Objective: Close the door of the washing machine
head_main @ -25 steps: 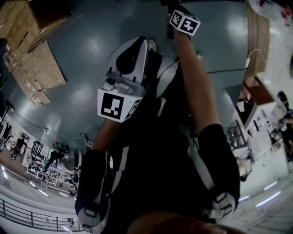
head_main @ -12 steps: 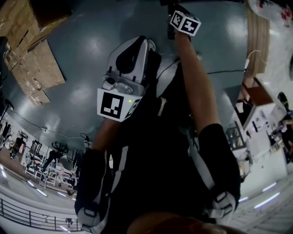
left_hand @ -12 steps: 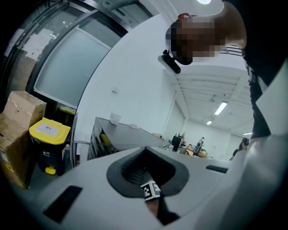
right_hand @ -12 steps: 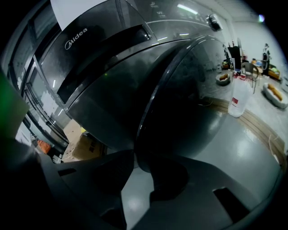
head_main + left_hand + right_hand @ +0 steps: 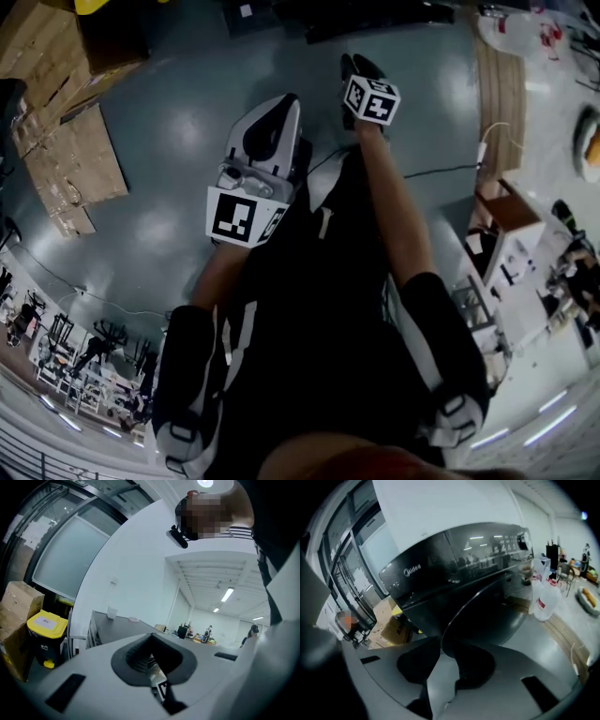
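A black front-loading washing machine [image 5: 454,569] fills the right gripper view. Its round dark door [image 5: 506,606] stands swung open toward me. The door's thin rim [image 5: 464,609] curves down and ends between the two dark pads of my right gripper [image 5: 443,656], which is shut on it. In the head view the right gripper [image 5: 359,70] reaches forward at the top, beyond its marker cube; the door cannot be made out there. My left gripper [image 5: 278,105] is held beside it. Its pads [image 5: 136,658] meet with nothing between them, pointing across the room, away from the machine.
Flattened cardboard boxes [image 5: 66,141] lie on the grey floor at the left. A yellow-lidded bin [image 5: 44,634] stands by more boxes. A white jug [image 5: 546,602] sits on the floor right of the machine. A cable [image 5: 450,172] crosses the floor toward a white cabinet [image 5: 511,262].
In the head view both grippers now sit lower in the picture and more floor shows beyond them. The right gripper's dark jaws have come into sight past its cube.
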